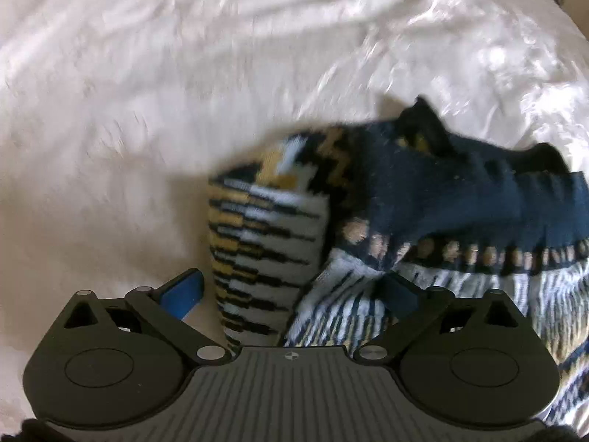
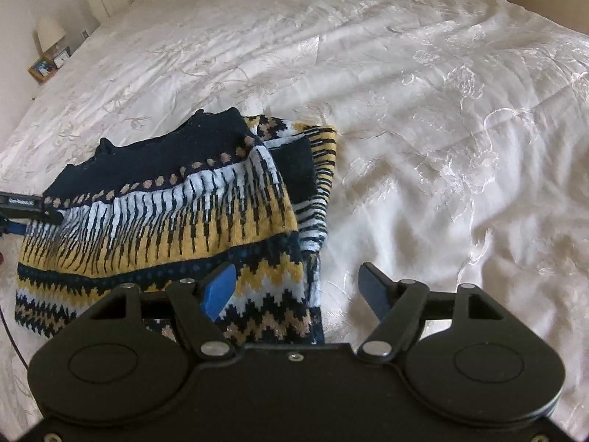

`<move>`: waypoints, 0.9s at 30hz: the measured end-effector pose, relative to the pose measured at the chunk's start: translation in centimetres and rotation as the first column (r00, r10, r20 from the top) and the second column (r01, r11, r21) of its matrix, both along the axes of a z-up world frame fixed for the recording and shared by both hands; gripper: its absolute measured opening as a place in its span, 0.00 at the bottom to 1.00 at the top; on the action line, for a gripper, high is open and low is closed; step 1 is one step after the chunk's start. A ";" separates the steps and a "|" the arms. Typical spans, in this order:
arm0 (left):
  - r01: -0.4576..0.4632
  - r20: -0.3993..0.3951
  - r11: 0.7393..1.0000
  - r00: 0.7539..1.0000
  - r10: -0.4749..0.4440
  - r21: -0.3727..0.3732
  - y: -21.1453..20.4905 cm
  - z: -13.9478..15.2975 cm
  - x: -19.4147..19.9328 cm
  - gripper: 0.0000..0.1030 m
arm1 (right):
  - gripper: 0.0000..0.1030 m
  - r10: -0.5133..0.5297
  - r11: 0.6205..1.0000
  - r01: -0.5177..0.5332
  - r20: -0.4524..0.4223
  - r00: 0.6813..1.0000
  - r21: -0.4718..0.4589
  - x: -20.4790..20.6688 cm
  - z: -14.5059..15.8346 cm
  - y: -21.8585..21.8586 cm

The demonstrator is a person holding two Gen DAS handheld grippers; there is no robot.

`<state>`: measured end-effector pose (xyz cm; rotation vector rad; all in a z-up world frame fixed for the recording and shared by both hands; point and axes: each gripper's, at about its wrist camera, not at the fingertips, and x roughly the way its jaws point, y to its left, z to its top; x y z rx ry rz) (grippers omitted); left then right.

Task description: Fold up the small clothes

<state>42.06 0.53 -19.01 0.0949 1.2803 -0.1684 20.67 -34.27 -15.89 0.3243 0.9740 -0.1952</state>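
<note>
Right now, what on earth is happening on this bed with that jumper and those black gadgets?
A person is folding a small patterned knit sweater on a white bedspread, holding a two-fingered gripper in each hand. The sweater lies partly folded, one striped sleeve tucked along its side. The left gripper is open, its fingers either side of the sweater's edge with fabric draped over one. The right gripper is open too, over the sweater's near corner, gripping nothing.
</note>
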 end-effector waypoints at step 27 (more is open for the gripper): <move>-0.018 0.000 0.999 1.000 0.018 -0.049 1.2 -1.4 0.0 1.00 | 0.74 0.073 0.994 -0.081 -0.109 0.991 -0.070 3.3 -0.1 5.6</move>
